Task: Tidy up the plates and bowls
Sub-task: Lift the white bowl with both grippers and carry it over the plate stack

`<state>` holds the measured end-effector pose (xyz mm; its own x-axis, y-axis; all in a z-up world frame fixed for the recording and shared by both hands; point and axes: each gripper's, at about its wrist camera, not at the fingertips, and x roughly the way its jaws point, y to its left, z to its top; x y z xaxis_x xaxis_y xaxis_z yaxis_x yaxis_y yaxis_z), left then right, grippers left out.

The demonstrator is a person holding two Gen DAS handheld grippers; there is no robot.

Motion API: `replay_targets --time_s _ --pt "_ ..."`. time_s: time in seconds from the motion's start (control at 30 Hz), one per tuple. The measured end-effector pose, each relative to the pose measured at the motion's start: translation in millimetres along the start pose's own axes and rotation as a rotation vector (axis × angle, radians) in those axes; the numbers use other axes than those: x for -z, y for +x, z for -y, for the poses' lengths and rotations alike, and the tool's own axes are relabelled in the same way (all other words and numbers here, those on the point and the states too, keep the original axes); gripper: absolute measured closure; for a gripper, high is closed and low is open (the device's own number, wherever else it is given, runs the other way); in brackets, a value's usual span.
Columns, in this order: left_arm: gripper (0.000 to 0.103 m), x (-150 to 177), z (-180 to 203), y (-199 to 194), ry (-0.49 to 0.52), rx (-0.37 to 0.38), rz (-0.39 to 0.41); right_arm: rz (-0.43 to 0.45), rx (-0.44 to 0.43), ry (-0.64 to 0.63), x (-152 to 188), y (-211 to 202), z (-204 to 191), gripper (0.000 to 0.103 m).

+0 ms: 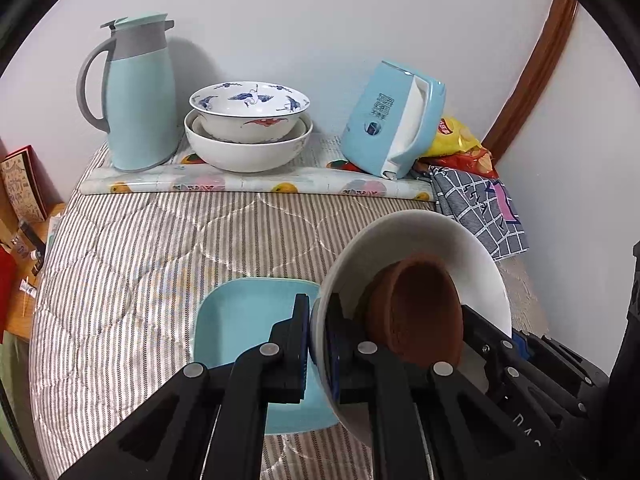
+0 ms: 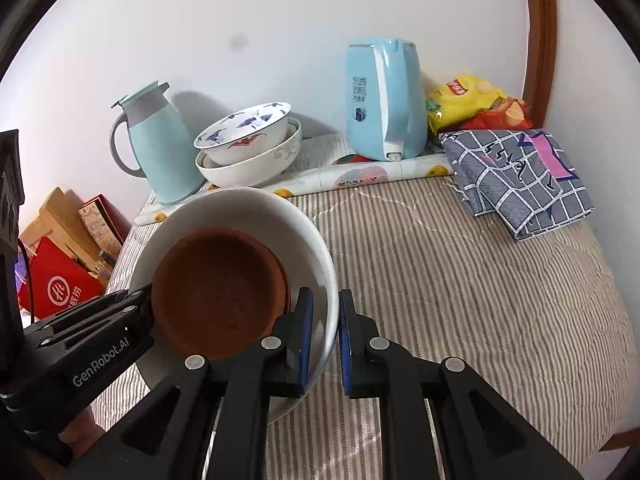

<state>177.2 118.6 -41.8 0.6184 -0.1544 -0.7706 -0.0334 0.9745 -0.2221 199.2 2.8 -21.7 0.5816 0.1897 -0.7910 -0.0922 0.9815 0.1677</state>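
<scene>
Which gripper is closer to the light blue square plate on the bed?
Left. The left gripper hangs right above the blue square plate, clamped on the white bowl's rim; the right gripper grips that bowl's opposite rim, farther away.

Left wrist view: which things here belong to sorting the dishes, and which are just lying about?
Job:
white bowl, held by both grippers
brown dish inside it
blue square plate
stacked bowls

Lying about:
thermos jug
kettle
snack bags
checked cloth

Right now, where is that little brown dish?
The brown dish sits inside the white bowl, low and left in the right wrist view, with both grippers' fingers clamped on the bowl's rim.
</scene>
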Motion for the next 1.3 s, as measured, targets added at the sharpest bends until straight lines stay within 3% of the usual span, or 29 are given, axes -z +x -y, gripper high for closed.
replay_targets --time_s 1.3 --pt "0.095 3.1 -61.6 26.9 -0.065 -0.05 -0.057 -0.079 -0.038 -0.047 7.5 55.1 -45.2 0.091"
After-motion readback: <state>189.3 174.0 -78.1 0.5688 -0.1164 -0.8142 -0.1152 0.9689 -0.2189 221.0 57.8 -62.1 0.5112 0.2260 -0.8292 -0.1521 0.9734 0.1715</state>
